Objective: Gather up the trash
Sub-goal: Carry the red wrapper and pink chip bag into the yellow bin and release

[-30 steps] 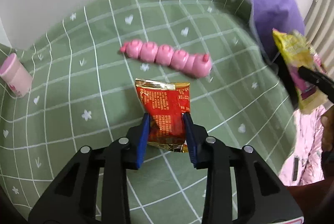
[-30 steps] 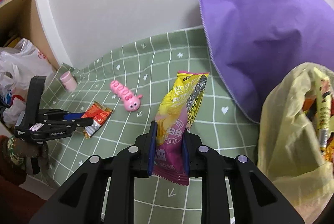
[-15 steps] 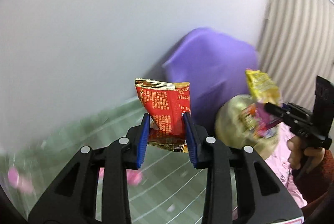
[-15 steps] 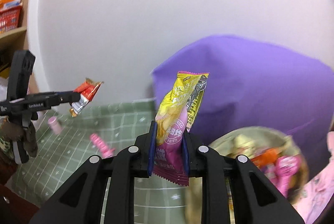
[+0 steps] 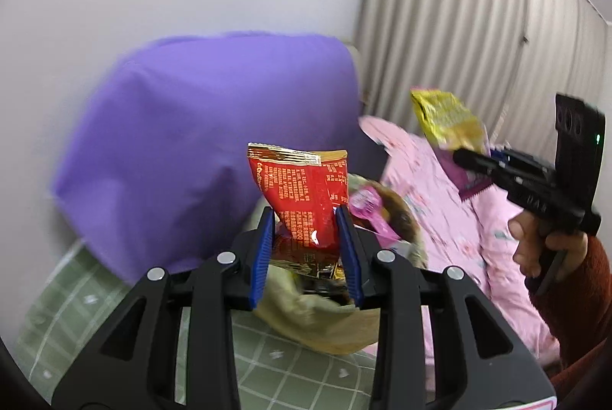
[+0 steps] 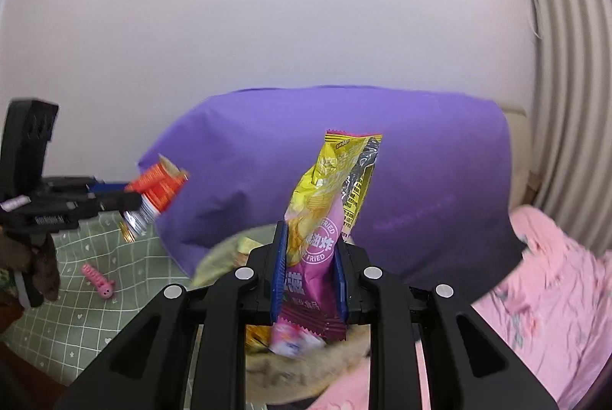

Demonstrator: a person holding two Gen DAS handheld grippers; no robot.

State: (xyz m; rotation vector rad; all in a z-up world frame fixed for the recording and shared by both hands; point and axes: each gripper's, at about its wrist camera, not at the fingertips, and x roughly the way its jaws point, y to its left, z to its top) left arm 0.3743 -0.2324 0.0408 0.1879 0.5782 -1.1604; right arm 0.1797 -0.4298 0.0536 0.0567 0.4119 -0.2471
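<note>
Red foil is what your left gripper point(image 5: 306, 253) carries: the red wrapper point(image 5: 302, 196) stands upright between its blue pads, clamped low on its body, top edge free. A second ago that wrapper lay on the green checked cover point(image 5: 76, 318); now it is off the bed and hangs just over the mouth of the yellowish trash bag point(image 5: 325, 322). Your right gripper point(image 6: 310, 280) is likewise pressed shut on the yellow-and-purple chip packet point(image 6: 329, 203), which has swung from over the cover to above the same bag point(image 6: 306, 368), its lower end close to the rubbish inside. Both pieces look ready to drop, so collecting them is nearly done. Behind sits the purple pillow point(image 6: 401, 161), pink bedding point(image 6: 543, 295) to the right. One pink toy point(image 6: 99, 280) remains on the cover.
</note>
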